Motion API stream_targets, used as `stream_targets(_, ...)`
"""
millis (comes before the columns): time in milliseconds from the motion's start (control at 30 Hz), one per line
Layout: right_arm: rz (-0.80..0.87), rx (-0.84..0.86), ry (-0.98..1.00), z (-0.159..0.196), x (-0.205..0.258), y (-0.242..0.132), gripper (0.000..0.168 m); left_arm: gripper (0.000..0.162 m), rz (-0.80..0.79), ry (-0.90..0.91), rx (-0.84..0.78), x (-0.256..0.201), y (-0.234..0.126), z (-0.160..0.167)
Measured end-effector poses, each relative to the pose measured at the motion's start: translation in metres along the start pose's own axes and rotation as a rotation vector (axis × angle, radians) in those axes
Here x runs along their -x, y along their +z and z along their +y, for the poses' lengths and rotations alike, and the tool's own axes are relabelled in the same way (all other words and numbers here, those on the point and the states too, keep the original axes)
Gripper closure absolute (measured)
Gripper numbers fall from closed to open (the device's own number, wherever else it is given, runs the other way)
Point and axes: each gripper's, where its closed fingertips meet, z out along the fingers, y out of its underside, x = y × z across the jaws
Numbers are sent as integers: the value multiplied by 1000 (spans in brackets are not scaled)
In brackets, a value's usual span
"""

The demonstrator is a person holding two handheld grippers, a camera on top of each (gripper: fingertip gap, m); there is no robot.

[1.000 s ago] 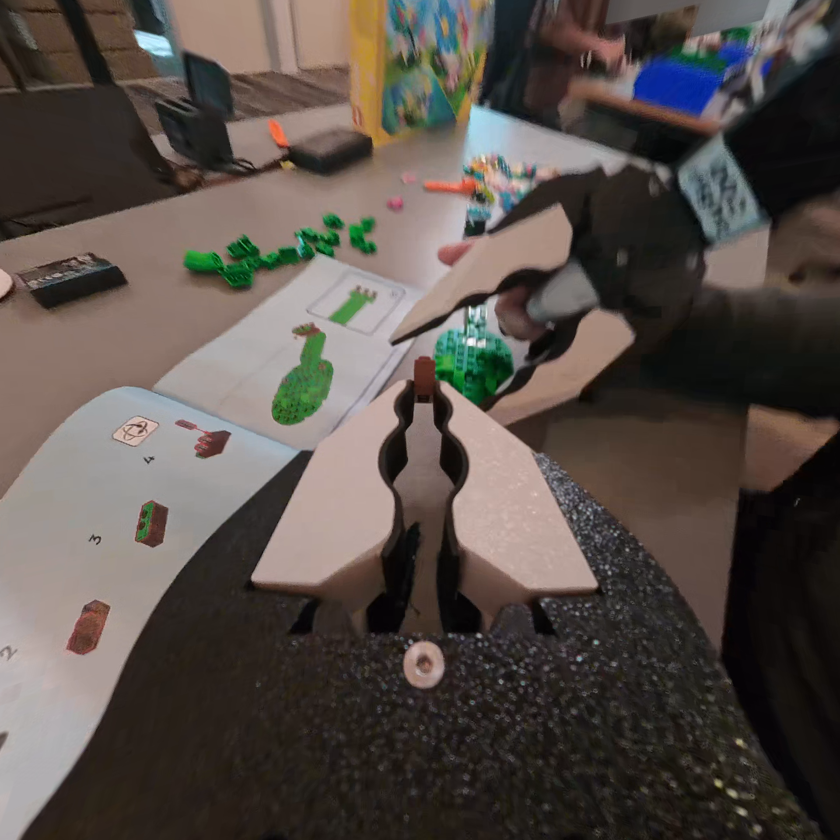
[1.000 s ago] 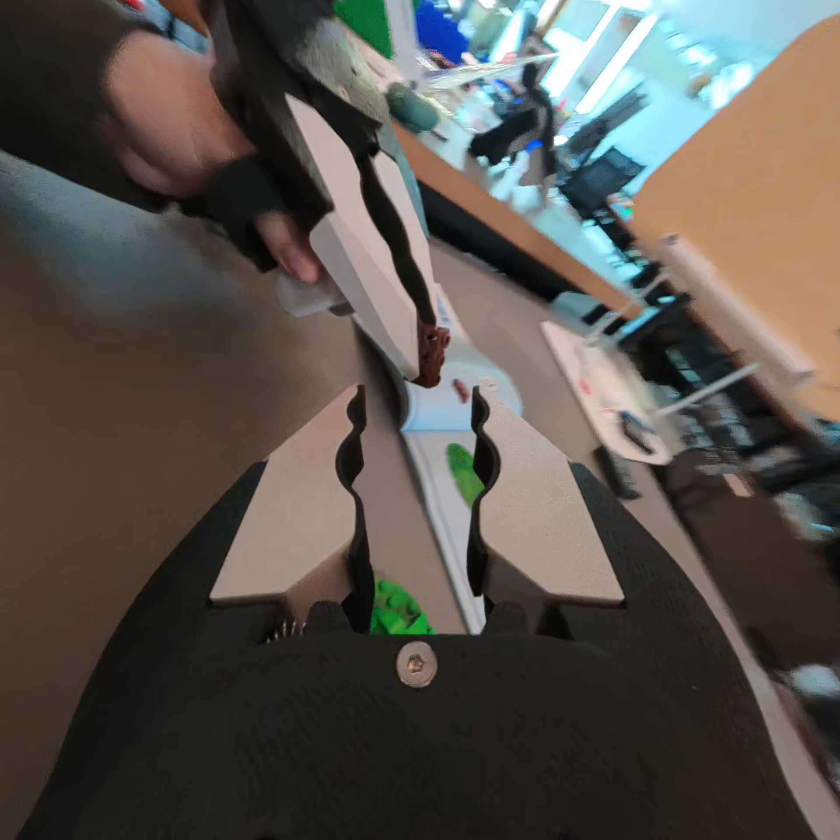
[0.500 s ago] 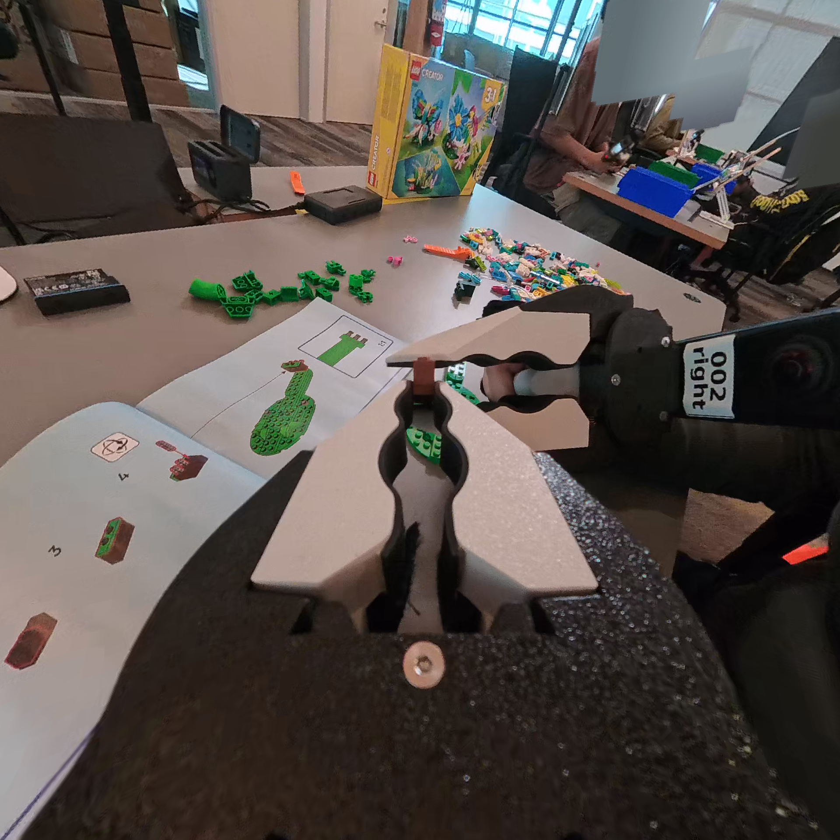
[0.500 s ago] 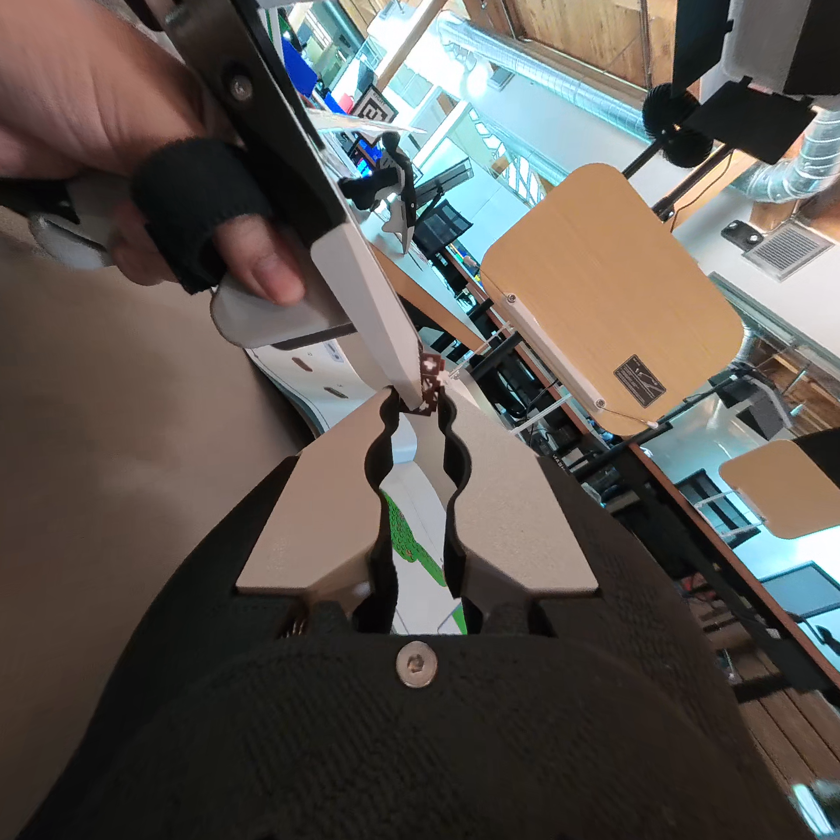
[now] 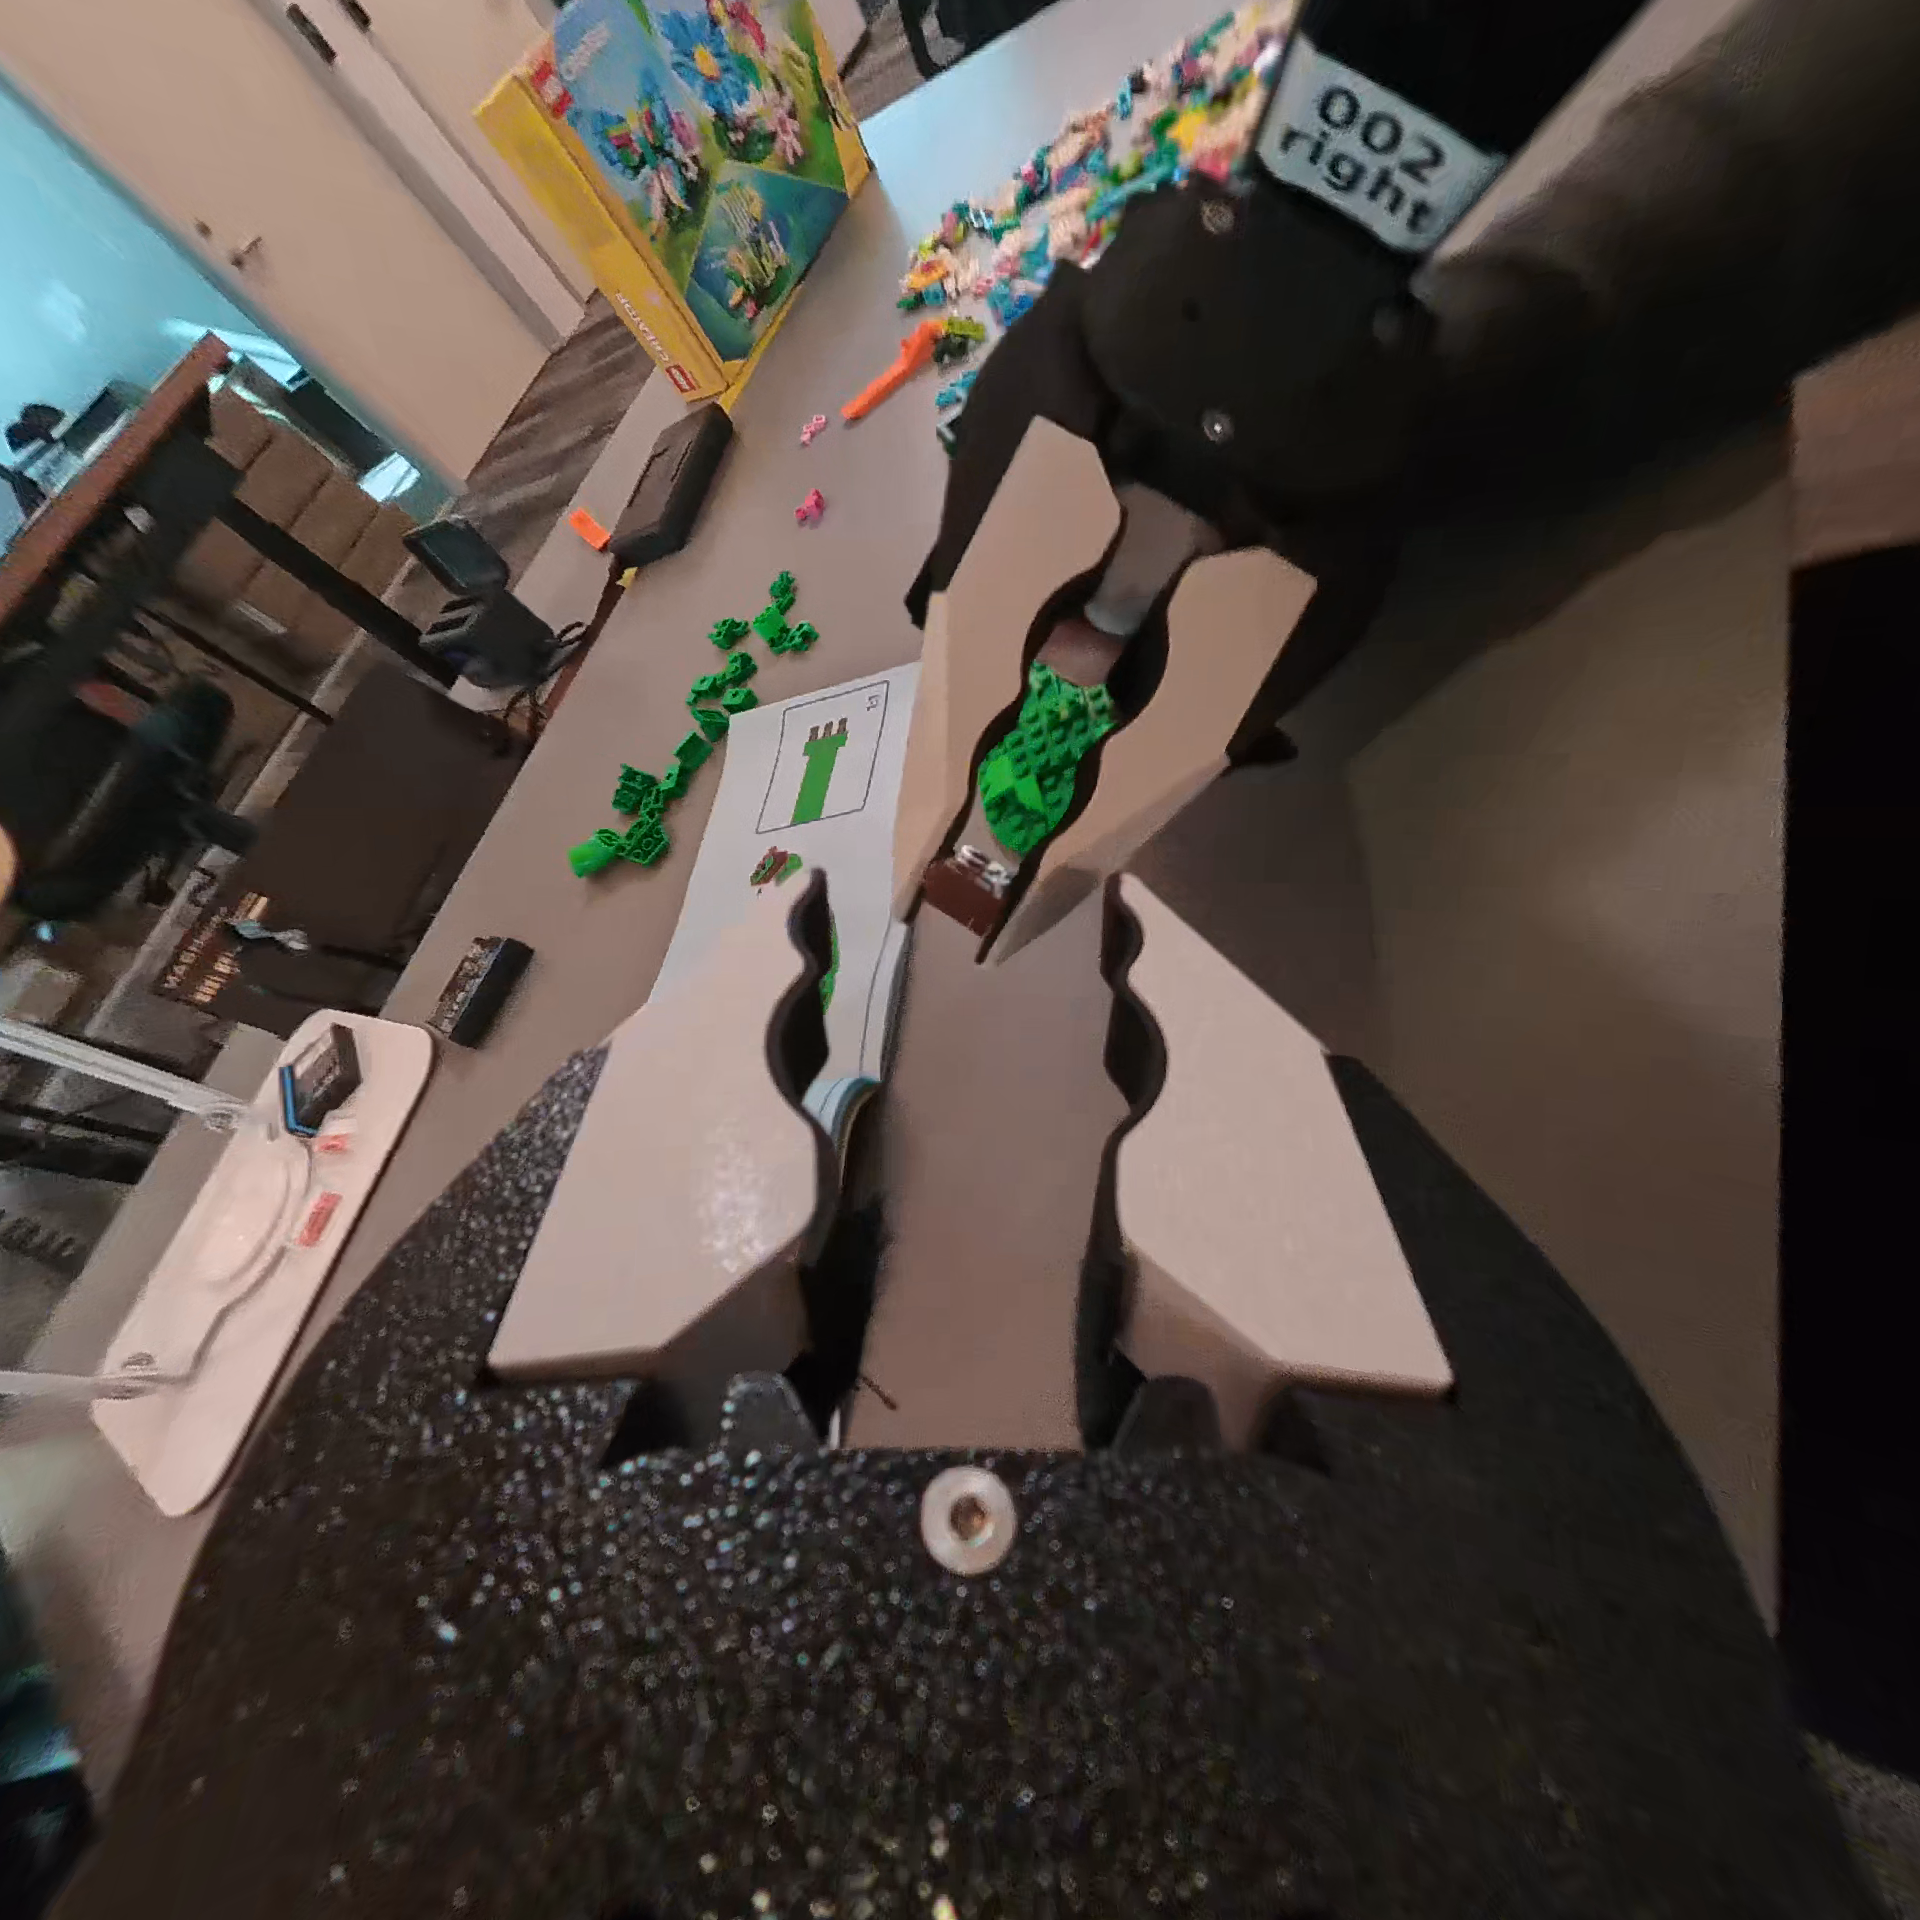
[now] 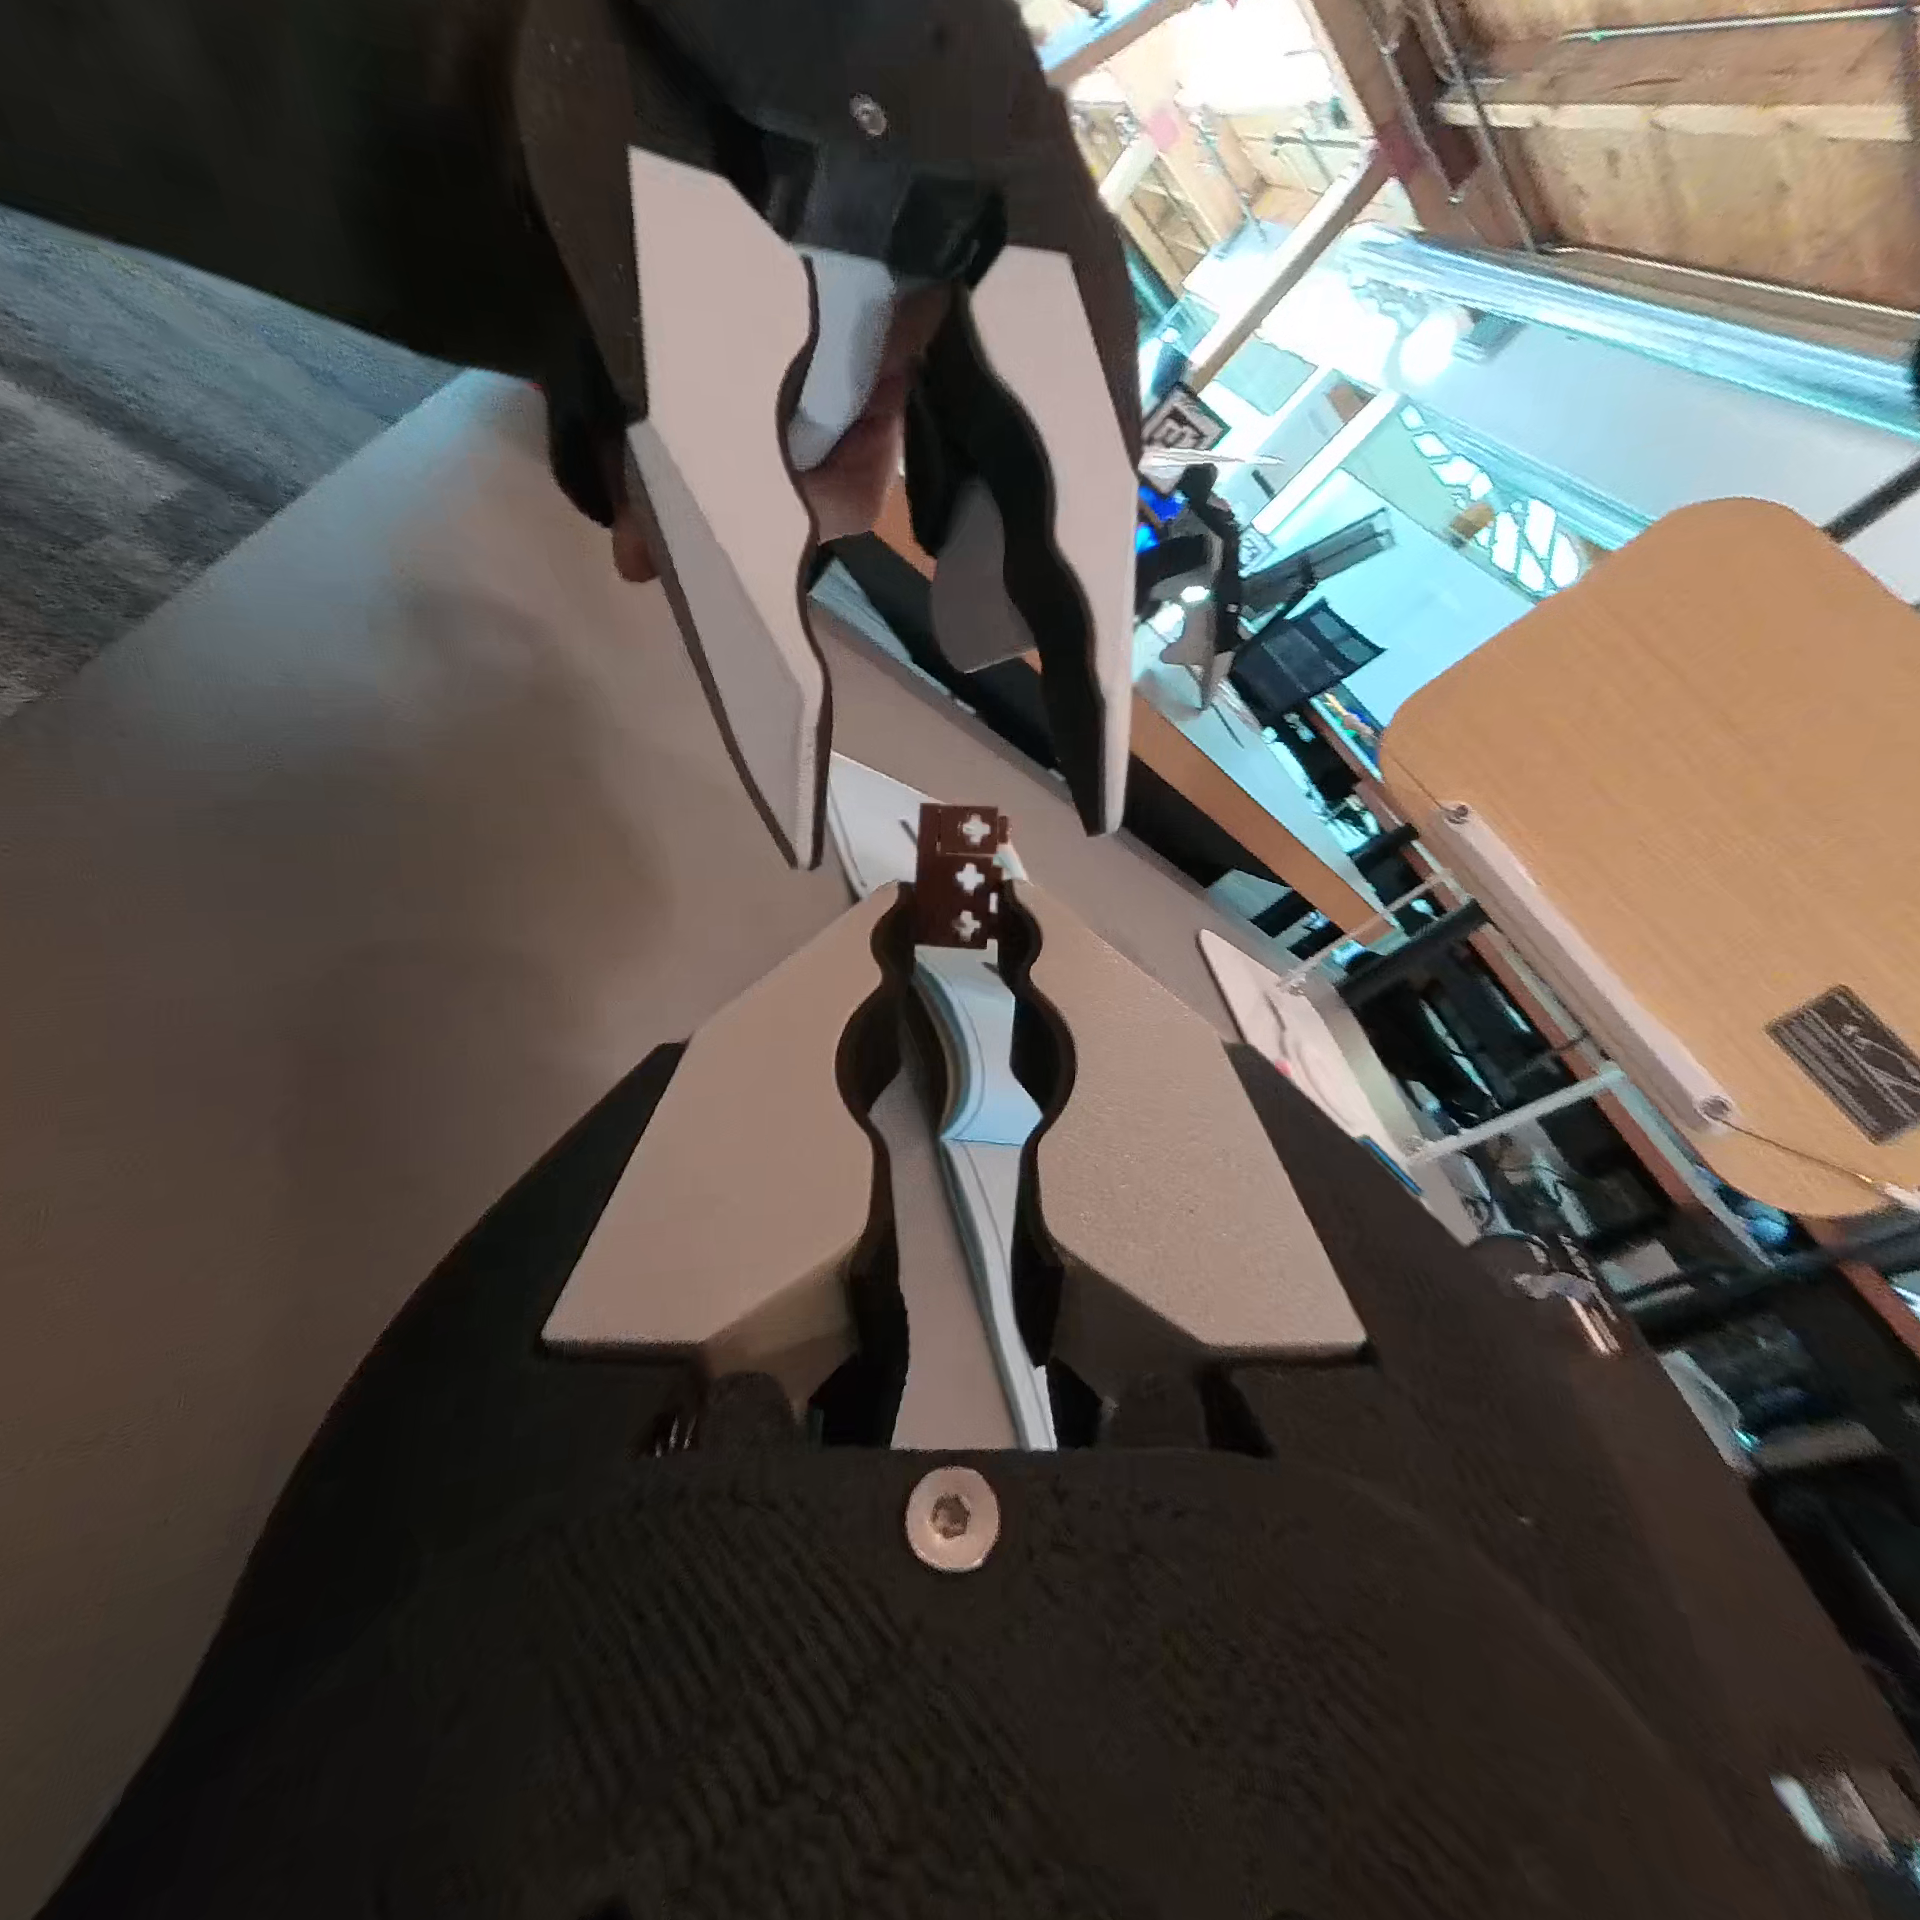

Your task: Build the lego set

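Observation:
My right gripper (image 6: 958,914) is shut on a small brown brick (image 6: 961,883), which sticks out past its fingertips. In the left wrist view the same right gripper (image 5: 961,914) points toward me with the brown brick (image 5: 971,891) at its tip. My left gripper (image 5: 964,894) is open and empty, its jaws standing either side of the brick without touching it. It also shows in the right wrist view (image 6: 940,821), open, just above the brick. A green lego build (image 5: 1039,764) lies on the table behind the right gripper's fingers.
The open instruction booklet (image 5: 821,769) lies left of the build, with loose green pieces (image 5: 675,769) beyond it. A mixed colourful pile (image 5: 1039,208), a yellow set box (image 5: 707,177), a black case (image 5: 675,499) and a white board (image 5: 260,1195) sit around the grey table (image 5: 997,1039). Both grippers' tips are close together, under 4 cm apart.
The brown brick has passed from my left gripper to my right one. The right gripper closed on it; the left gripper opened and drew back a little.

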Motion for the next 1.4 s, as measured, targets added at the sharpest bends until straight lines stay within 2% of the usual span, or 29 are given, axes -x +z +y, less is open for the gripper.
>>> stream_targets(100, -54, -12, 12, 0, 7, -1, 154, 113, 77, -30, -18, -12, -1, -2)
stream_targets(267, -123, -31, 64, -2, 14, -3, 155, 140, 78, 42, -8, -16, 2, 3)
stream_targets(367, -152, -32, 75, -2, 17, -4, 155, 147, 68, 68, 2, -16, 2, 4)
stream_targets(700, -265, 30, 148, 7, 31, -3, 155, 150, 87, 279, 137, -26, 6, 14)
stream_targets(800, -270, 49, 152, 10, 33, -2, 155, 150, 99, 245, 140, -27, 7, 18)
stream_targets(933, -247, 60, 145, 13, 29, -2, 155, 149, 111, 73, 72, -23, 10, 17)
stream_targets(1133, -234, -23, 226, 0, 20, -6, 155, 149, 106, 19, -85, -17, 4, 4)
stream_targets(1300, -225, -11, 211, 3, 20, -5, 155, 149, 95, 31, -79, -18, 6, 6)
stream_targets(1400, -182, -5, 188, 4, 14, -5, 155, 149, 95, -49, -95, -14, 6, 4)
